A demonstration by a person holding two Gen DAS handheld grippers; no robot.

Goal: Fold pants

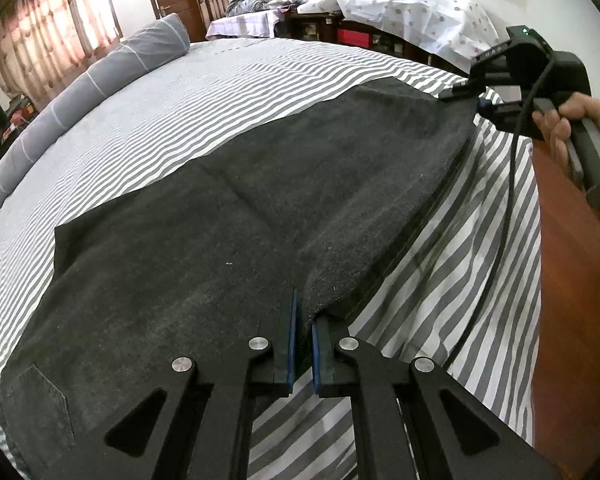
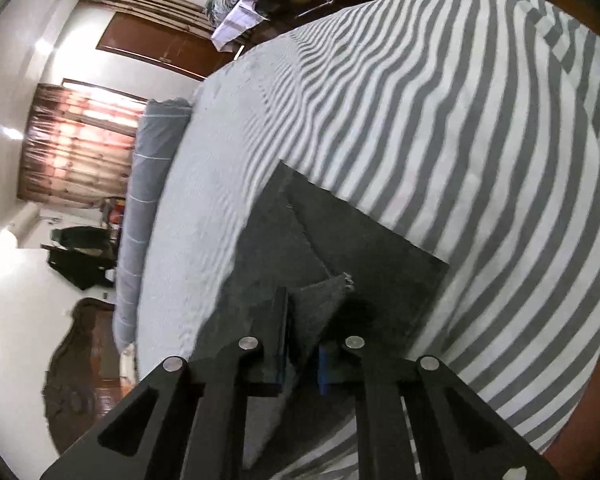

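Dark grey pants (image 1: 260, 200) lie spread flat across a bed covered in a grey-and-white striped sheet (image 1: 180, 92), running along the edge nearest the camera, with a back pocket showing at the lower left of the left wrist view. The left gripper (image 1: 303, 320) points steeply down at that near edge, its blue-padded jaws drawn almost together and pinching a raised fold of the dark fabric between them. Farther along the same edge, at the upper right of that view, the right gripper (image 1: 466, 90) meets the far end of the garment — a hand (image 1: 572, 128) wraps its grey handle, and a black cable hangs down from it over the striped sheet. The right wrist view, blurred and rolled to one side, shows that gripper (image 2: 304, 320) with its jaws narrowly apart and a lifted corner of the pants (image 2: 340, 240) standing between the pads; the hem end lies squared off on the stripes just beyond. Whether both pads are pressing firmly on that corner is hard to tell through the blur, though the fabric stands up as if held. A long grey bolster pillow (image 1: 100, 76) lines the far side of the bed, with curtains (image 1: 40, 28) glowing red-orange at the window behind it and a cluttered table under a spotted cloth (image 1: 412, 4) at the back of the room.
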